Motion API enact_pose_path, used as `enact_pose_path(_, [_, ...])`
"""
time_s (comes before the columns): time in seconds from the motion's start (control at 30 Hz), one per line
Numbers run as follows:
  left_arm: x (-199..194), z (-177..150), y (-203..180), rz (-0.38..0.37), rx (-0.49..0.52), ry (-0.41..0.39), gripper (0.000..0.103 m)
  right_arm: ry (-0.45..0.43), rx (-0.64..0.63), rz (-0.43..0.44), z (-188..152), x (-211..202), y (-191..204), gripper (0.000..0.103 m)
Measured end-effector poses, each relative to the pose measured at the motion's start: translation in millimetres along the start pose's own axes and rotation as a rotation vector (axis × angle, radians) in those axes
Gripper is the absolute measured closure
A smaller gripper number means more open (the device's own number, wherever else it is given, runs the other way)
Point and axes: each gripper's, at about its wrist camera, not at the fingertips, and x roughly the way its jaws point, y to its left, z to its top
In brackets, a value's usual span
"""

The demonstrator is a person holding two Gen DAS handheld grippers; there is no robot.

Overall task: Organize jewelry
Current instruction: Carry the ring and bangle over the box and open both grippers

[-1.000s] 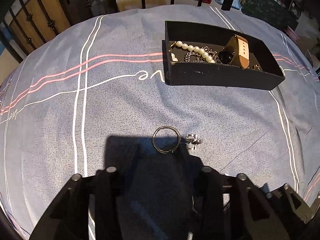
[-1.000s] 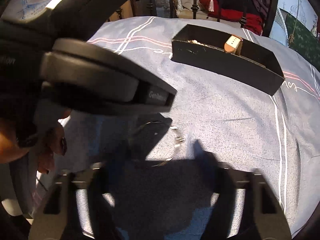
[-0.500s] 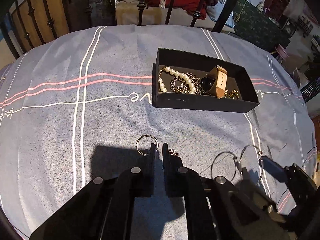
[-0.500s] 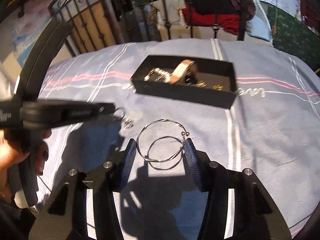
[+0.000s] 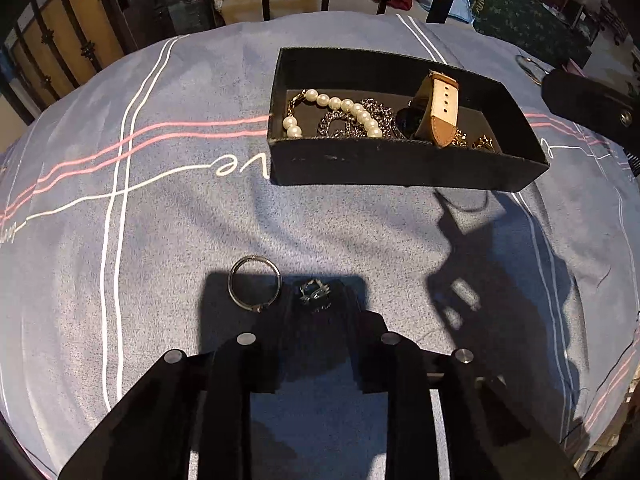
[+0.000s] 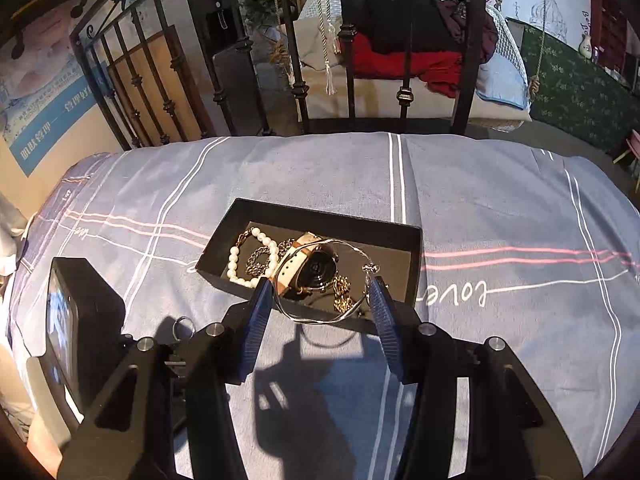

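Note:
A black jewelry box [image 5: 400,164] [image 6: 224,280] sits on the grey-blue cloth and holds a pearl bracelet [image 5: 332,110], a dark chain, a tan-strapped watch [image 5: 440,108] [image 6: 308,268] and gold pieces. My right gripper [image 6: 320,304] is shut on a thin silver bangle [image 6: 340,316], held in the air over the box's near wall. My left gripper [image 5: 316,308] is open low over the cloth, its fingers either side of a small silver ring [image 5: 314,294]. A plain silver hoop ring [image 5: 254,284] lies just left of it.
A black iron railing [image 6: 352,80] stands behind the table, with a cushioned seat and red fabric beyond. The right gripper's body [image 5: 588,104] shows at the right edge of the left wrist view. The left gripper's body [image 6: 76,328] is low left in the right wrist view.
My right gripper lifted the bangle off the cloth and carried it forward over the box. My left gripper shut half a second ago and has opened again around the small ring.

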Motion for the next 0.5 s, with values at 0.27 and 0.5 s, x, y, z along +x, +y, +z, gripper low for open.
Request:
enact_pose_path(0.27, [-36, -11, 16, -0.054, -0.05, -0.056, 0.086, 0.015, -0.003, -0.02, 4, 10, -2, 0.052])
enact_pose_path(0.5, [-87, 14, 8, -0.077, -0.044, -0.189, 0.086, 0.045, 0.021, -0.02, 12, 20, -5, 0.052])
